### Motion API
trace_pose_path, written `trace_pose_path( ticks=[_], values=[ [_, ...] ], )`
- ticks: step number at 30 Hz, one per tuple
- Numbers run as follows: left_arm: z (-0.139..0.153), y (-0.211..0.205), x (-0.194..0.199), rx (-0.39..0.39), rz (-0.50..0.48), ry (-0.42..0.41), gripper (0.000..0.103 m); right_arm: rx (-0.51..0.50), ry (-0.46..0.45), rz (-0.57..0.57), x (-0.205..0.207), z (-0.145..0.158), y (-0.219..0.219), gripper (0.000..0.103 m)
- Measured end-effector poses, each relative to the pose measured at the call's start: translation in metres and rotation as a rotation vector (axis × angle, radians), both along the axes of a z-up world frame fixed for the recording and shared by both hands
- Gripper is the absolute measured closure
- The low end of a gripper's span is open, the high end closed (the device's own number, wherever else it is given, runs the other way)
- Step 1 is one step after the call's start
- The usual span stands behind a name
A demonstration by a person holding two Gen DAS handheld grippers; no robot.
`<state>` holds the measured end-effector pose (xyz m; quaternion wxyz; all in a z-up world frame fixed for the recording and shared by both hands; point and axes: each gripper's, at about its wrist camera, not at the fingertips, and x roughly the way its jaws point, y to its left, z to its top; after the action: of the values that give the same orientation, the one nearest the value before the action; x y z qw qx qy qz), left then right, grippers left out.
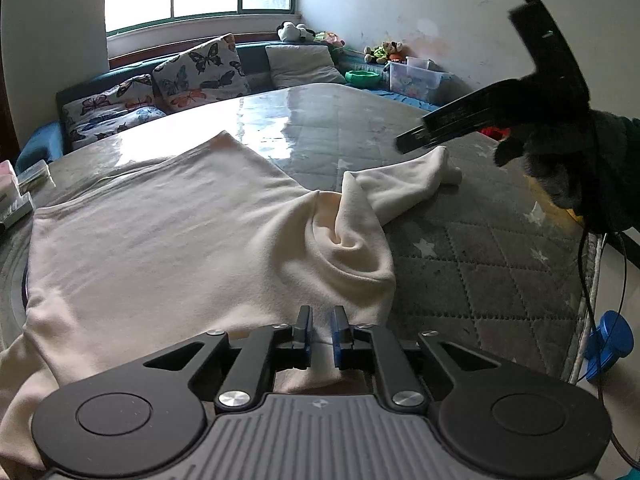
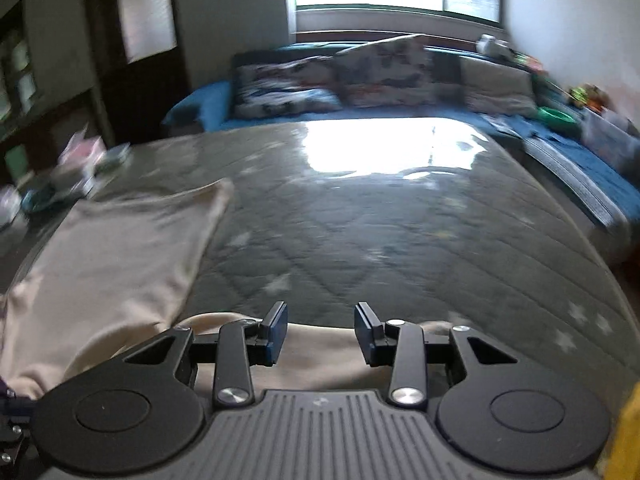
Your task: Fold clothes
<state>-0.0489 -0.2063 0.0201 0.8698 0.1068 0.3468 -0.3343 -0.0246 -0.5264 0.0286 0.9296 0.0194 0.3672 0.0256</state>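
The left gripper (image 1: pixel 321 322) is nearly closed, apparently pinching the cream shirt's (image 1: pixel 160 240) near hem, which is spread on the mattress (image 1: pixel 480 260). The right gripper (image 2: pixel 321 328) is held open and empty above the sleeve (image 1: pixel 404 184), seemingly for folding inward.

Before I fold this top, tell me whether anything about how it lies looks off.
The cream long-sleeved top lies mostly flat on the quilted mattress, but its sleeve is twisted and bunched where it joins the shoulder, trailing crookedly outward. The left tool is nearly shut at the top's near edge.
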Motion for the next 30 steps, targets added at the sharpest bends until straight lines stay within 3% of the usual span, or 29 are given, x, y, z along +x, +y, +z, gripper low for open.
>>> trace_pose_path(
  ticks=[4,6,7,13,18,19,20,22,27,30],
  values=[
    [0.015,-0.009,0.01,-0.03,0.004,-0.004,0.09,-0.001,-0.001,-0.002,0.004,-0.001,0.005,0.066],
    [0.023,-0.02,0.017,-0.035,-0.003,-0.023,0.076,0.004,-0.003,-0.019,0.003,0.001,0.002,0.066],
    [0.024,-0.028,0.021,-0.031,-0.007,-0.034,0.064,0.007,-0.004,-0.028,0.002,0.002,0.0,0.066],
    [0.019,-0.072,0.054,-0.028,0.014,-0.016,0.062,0.021,-0.016,-0.098,-0.005,0.008,-0.024,0.066],
    [0.007,-0.094,0.077,-0.011,0.033,0.012,0.067,0.047,-0.009,-0.179,-0.012,0.009,-0.056,0.066],
    [0.005,-0.097,0.078,-0.012,0.026,0.011,0.074,0.052,-0.009,-0.19,-0.014,0.008,-0.06,0.066],
    [0.003,-0.1,0.079,-0.008,0.015,0.006,0.088,0.063,-0.01,-0.197,-0.016,0.008,-0.065,0.066],
    [0.001,-0.102,0.078,-0.006,0.008,-0.001,0.096,0.076,-0.014,-0.199,-0.02,0.007,-0.069,0.066],
    [0.016,-0.084,0.047,-0.11,-0.106,-0.094,0.097,0.109,-0.019,-0.2,-0.031,0.005,-0.074,0.066],
    [0.016,-0.082,0.027,-0.099,-0.197,-0.139,0.097,0.141,-0.022,-0.209,-0.038,0.004,-0.076,0.066]
  ],
)
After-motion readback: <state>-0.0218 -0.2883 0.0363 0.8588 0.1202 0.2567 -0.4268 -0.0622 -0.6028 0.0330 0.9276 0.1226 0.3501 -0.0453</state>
